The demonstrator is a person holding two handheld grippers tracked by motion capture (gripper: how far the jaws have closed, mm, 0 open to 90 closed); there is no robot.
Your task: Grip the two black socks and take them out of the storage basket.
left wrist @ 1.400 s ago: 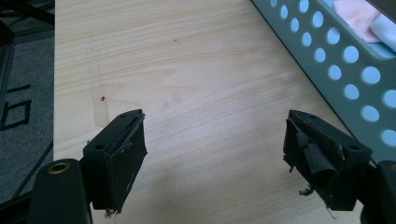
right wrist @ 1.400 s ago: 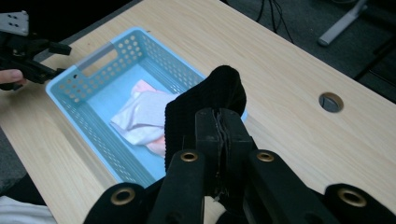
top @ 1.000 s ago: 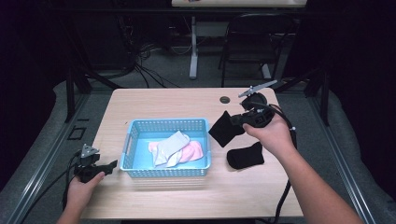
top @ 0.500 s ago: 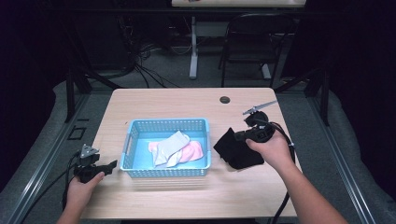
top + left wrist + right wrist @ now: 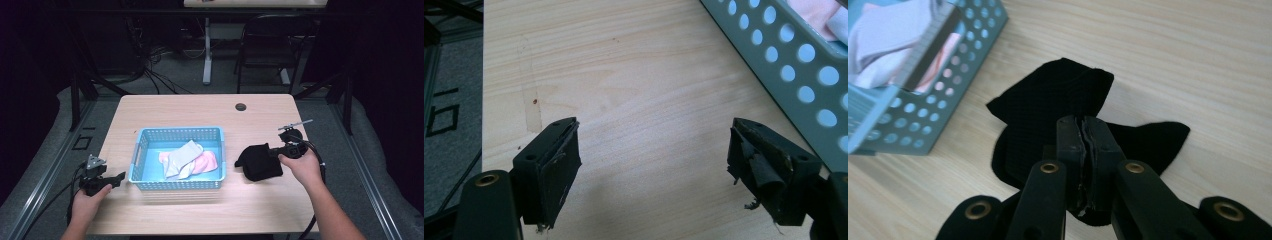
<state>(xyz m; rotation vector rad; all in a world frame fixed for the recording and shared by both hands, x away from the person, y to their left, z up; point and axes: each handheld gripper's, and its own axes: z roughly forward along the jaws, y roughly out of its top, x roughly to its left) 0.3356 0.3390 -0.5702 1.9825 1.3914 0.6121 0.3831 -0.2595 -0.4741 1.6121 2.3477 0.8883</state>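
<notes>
On wooden table [image 5: 260,210], right tool [image 5: 1087,131] pinches black sock [image 5: 1048,115] beside basket [image 5: 175,184].

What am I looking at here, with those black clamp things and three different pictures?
A person sits at a wooden table with a hand-held two-jaw gripper in each hand. The high view comes from a fixed camera above; the other two cameras ride on the grippers. On the table stands a blue basket with pale socks inside. The left gripper is open over bare wood beside the basket. The right gripper is shut on a black sock, which lies over another black sock on the table.
</notes>
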